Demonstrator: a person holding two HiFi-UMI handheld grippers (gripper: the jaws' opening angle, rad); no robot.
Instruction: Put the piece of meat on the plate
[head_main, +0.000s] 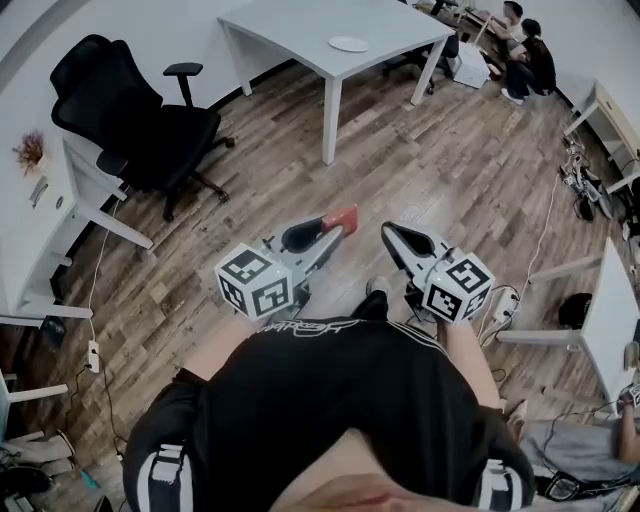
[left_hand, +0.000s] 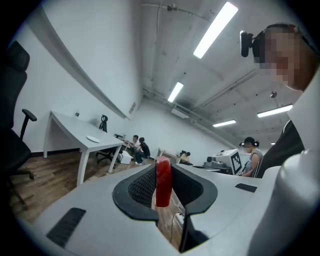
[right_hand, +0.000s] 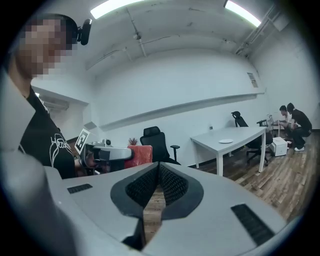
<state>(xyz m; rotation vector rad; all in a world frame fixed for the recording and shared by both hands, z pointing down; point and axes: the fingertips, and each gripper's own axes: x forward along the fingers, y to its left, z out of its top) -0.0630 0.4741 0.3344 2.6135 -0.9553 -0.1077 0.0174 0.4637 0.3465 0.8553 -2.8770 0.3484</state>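
A flat red piece of meat (head_main: 342, 219) sticks out from the tips of my left gripper (head_main: 335, 226), which is shut on it and held level at waist height. In the left gripper view the meat (left_hand: 163, 181) stands on edge between the two dark pads. My right gripper (head_main: 390, 234) hovers just to the right of it, shut with nothing in it; its pads meet at the tips (right_hand: 159, 170). The white plate (head_main: 348, 44) lies on the far white table (head_main: 300, 25), well ahead of both grippers. It also shows as a small plate (left_hand: 93, 139) and plate (right_hand: 226, 141) in the gripper views.
A black office chair (head_main: 140, 110) stands ahead on the left beside a white desk (head_main: 40, 200). Two people sit on the floor at the far right (head_main: 525, 50). Another desk (head_main: 612, 310) and cables (head_main: 530, 260) are on the right. Wooden floor lies between me and the table.
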